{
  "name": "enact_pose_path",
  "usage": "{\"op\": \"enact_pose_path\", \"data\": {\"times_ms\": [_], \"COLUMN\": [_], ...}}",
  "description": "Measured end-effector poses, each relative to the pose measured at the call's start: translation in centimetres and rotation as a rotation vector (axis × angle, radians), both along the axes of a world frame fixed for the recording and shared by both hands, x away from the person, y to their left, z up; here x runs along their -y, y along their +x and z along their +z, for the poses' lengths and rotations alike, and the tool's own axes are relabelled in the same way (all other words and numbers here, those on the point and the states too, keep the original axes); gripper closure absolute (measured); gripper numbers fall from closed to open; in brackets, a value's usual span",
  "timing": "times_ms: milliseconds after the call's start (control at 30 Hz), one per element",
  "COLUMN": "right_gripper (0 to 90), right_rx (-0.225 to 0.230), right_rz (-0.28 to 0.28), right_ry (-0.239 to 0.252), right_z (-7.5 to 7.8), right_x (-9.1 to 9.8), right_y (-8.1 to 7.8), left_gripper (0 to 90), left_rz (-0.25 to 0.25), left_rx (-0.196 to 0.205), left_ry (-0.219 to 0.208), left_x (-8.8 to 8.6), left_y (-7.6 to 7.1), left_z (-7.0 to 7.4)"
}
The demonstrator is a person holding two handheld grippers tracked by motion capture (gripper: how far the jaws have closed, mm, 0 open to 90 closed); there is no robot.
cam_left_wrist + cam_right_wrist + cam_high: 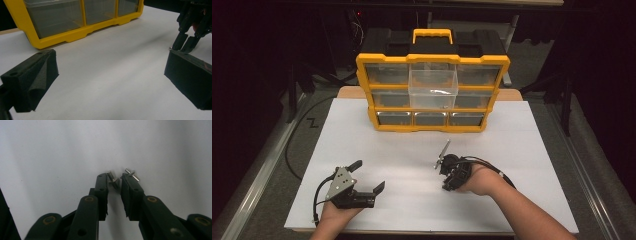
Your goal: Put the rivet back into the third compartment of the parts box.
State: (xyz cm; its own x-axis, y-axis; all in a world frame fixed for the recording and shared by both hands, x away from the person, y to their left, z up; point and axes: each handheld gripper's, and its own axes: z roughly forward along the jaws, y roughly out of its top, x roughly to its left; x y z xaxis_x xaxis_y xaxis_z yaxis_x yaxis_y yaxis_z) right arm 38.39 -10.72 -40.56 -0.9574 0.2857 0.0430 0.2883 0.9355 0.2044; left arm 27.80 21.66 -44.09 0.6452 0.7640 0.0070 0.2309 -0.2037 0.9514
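The left gripper (362, 176) rests low on the white surface (412, 145), its fingers (32, 77) spread wide around nothing. Just beyond, the right gripper (441, 162) tips down onto the surface, its fingers (102, 187) nearly together over 2 small metal screws (112, 177); I cannot tell whether they pinch any. Farthest stands the yellow organizer (432, 92), 1 clear drawer (433, 89) pulled out.

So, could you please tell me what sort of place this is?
Probably a lab or workshop recording bench: a white-covered table, a yellow parts organizer with clear drawers, and dark curtains with cables behind.
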Motion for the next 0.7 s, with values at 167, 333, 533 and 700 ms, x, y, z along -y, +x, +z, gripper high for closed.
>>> {"op": "enact_pose_path", "data": {"times_ms": [167, 333, 533, 700], "right_gripper": [79.6, 80.1, 83.3, 83.5], "right_rx": [0.019, 0.036, 0.051, 0.03], "right_rz": [0.025, 0.04, 0.052, 0.05], "right_ry": [-0.018, -0.04, -0.043, -0.022], "right_z": [-0.04, -0.05, -0.08, -0.02], "right_x": [-0.23, -0.54, -0.6, -0.33], "right_y": [-0.1, -0.28, -0.38, -0.09], "left_gripper": [0.3, 0.3, 0.3, 0.3], "left_rz": [0.0, 0.002, 0.004, 0.004], "left_rx": [0.0, 0.001, -0.001, -0.003], "left_ry": [0.0, -0.003, -0.008, -0.01], "left_x": [0.01, 0.0, -0.01, -0.06], "left_y": [0.01, 0.0, 0.02, 0.04], "left_z": [-0.01, 0.01, 0.01, -0.01]}}
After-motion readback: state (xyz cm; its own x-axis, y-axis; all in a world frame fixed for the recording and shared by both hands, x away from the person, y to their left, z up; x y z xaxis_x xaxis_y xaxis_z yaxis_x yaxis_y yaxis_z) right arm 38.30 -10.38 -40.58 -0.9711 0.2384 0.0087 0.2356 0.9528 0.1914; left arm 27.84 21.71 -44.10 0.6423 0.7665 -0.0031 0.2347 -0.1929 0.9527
